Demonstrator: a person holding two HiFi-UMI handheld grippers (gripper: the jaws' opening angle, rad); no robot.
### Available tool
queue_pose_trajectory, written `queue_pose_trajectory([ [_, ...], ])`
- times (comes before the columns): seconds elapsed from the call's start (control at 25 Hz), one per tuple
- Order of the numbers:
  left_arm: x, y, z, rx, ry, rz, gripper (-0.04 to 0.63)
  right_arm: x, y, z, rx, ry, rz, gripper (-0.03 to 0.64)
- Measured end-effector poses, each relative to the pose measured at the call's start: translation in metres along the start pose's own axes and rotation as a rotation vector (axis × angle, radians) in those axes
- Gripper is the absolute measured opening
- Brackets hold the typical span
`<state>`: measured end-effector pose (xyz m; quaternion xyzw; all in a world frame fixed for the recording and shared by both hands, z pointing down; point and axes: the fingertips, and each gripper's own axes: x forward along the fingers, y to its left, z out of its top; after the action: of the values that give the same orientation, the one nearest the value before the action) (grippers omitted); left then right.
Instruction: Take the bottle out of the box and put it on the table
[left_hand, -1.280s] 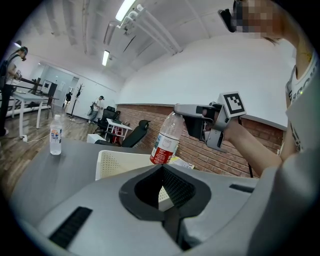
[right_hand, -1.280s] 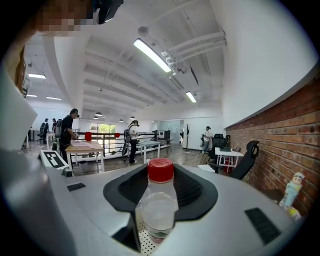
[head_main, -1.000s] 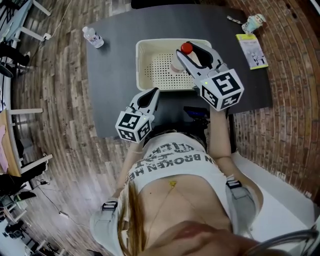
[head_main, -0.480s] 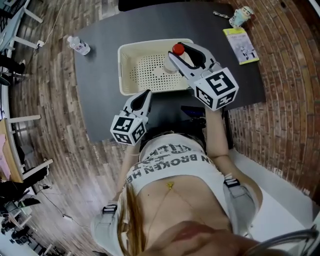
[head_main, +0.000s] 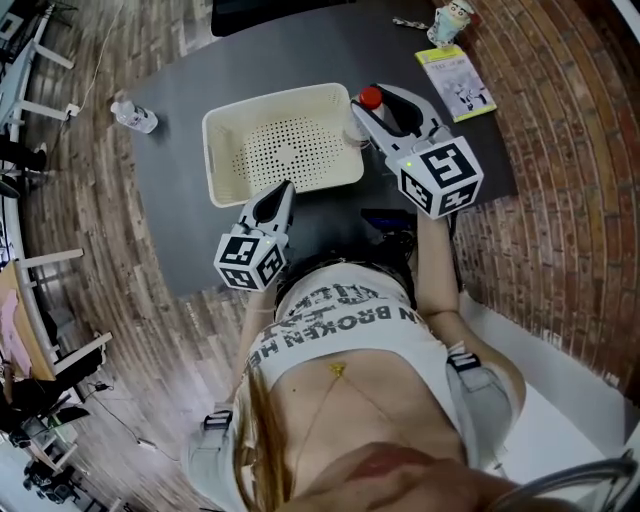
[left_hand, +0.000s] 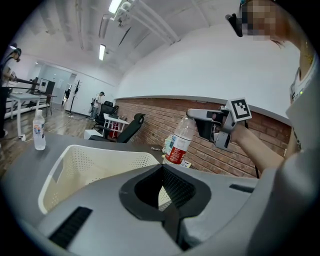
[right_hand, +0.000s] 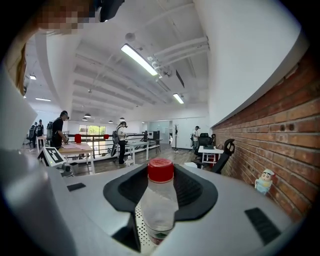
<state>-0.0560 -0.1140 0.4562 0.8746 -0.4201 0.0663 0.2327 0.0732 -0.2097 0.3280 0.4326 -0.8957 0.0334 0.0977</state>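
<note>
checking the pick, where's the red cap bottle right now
Head view, right of centre: the bottle is held in the right gripper's jaws, at the white basket's right rim, over the dark table.

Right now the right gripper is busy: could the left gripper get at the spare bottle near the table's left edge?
Probably yes. The left gripper holds nothing, and the spare bottle stands alone on bare table, left of the basket; nothing lies between, though it looks a stretch.
</note>
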Motion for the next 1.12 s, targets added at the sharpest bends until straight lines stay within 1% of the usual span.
queue_pose_trajectory([
  [0.24,0.024,-0.022,0.001,0.010,0.010,-0.006,0.005,-0.030,-0.045,-0.008,0.024,-0.008,-0.058,0.155],
  [0.44,0.041,-0.041,-0.004,0.014,0.017,0.003,0.005,-0.048,-0.073,-0.017,0.032,-0.003,-0.073,0.155],
  [0.56,0.048,-0.051,-0.007,0.011,0.017,0.017,0.005,-0.055,-0.084,-0.023,0.035,0.003,-0.064,0.155],
  [0.84,0.058,-0.065,-0.010,-0.013,-0.013,0.074,0.005,-0.060,-0.099,-0.030,0.029,0.005,-0.019,0.155],
  [1.12,0.054,-0.065,-0.015,-0.039,-0.030,0.131,0.005,-0.054,-0.106,-0.037,0.026,0.022,0.010,0.155],
])
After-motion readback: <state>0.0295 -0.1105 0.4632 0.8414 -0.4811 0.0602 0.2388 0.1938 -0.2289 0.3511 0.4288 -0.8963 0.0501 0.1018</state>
